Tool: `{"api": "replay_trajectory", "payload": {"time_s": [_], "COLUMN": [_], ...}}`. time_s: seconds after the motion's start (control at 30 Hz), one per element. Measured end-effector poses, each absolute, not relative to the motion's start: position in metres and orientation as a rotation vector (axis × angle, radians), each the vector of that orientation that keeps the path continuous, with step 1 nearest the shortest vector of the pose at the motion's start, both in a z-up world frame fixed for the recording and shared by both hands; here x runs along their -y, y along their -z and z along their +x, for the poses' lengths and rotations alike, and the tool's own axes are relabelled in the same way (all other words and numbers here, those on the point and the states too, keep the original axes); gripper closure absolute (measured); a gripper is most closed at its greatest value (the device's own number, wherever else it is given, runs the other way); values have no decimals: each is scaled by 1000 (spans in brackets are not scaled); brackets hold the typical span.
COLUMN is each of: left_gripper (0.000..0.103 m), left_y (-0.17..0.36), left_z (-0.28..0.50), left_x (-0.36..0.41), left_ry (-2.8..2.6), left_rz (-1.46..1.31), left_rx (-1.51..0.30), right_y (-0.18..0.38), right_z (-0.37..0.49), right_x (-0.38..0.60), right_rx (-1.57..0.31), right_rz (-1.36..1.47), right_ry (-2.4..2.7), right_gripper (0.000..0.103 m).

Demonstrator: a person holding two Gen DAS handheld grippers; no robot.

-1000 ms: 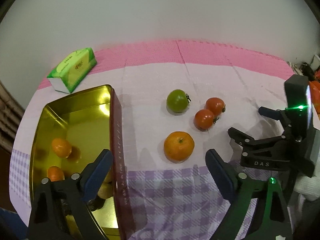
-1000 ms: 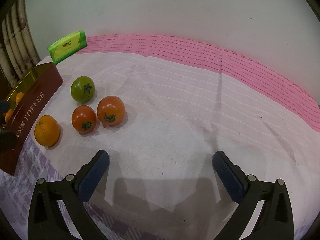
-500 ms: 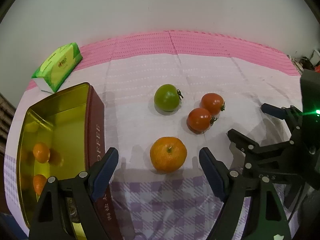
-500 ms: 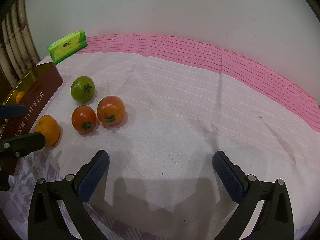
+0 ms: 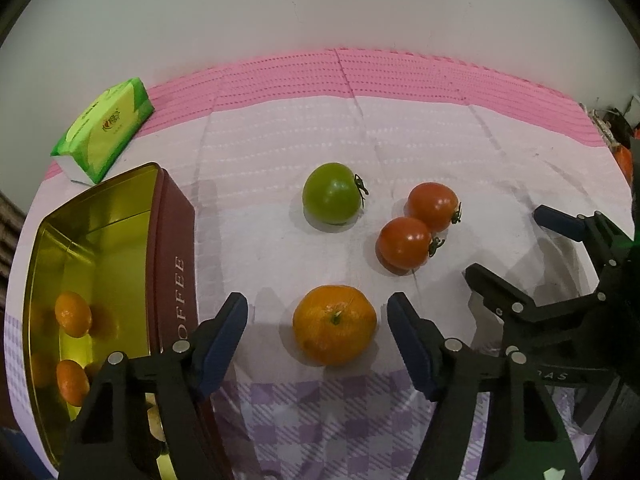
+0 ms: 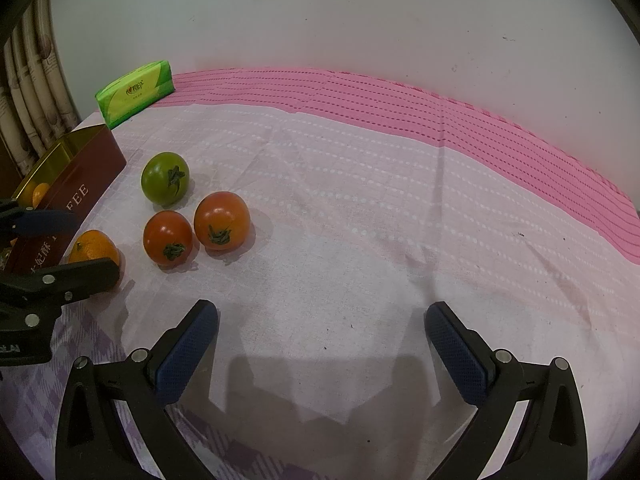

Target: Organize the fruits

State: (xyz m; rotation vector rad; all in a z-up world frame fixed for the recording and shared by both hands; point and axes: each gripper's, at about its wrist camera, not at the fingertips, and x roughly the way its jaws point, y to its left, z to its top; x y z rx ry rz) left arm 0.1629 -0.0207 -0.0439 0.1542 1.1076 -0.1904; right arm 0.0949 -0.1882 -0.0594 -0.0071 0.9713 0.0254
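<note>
Left gripper [image 5: 318,322] jaws spread, flanking the round orange mandarin [image 5: 334,324], which sits just right of the maroon gold-lined toffee tin [image 5: 172,240]. Judged light, firm, slightly yielding; best gripped across its widest girth. Right gripper [image 6: 322,336] jaws spread, empty. Tin's near end is cut off; contents partly hidden.

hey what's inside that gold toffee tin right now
Two small oranges lie on the gold floor of the open tin. Its near corner is hidden behind the left tool, where something pale peeks out that I can't identify.
</note>
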Motion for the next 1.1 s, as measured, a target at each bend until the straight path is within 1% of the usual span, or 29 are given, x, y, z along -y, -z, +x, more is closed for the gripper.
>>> {"api": "replay_trajectory", "payload": {"time_s": [0.07,0.2,0.27,0.37,0.43,0.8,1.1], "left_gripper": [38,48,50,58,65,65,65], "left_y": [46,49,50,51,51,44,16], "left_z": [163,165,163,161,160,155,141], "left_x": [21,20,20,20,21,18,9], "left_ry": [193,194,191,205,210,196,186], "left_rz": [152,145,146,136,141,126,90], "left_rx": [-1115,-1125,-1130,-1136,-1136,-1130,-1086], "right_y": [59,59,59,59,59,59,59], "right_z": [95,95,95,95,95,95,95], "right_x": [188,188,188,188,188,188,188], "right_rx": [-971,-971,-971,-971,-971,-971,-971], "right_rz": [-7,-7,-7,-7,-7,-7,-7], "right_ry": [-25,-25,-25,-25,-25,-25,-25], "right_gripper": [0,0,0,0,0,0,0]}}
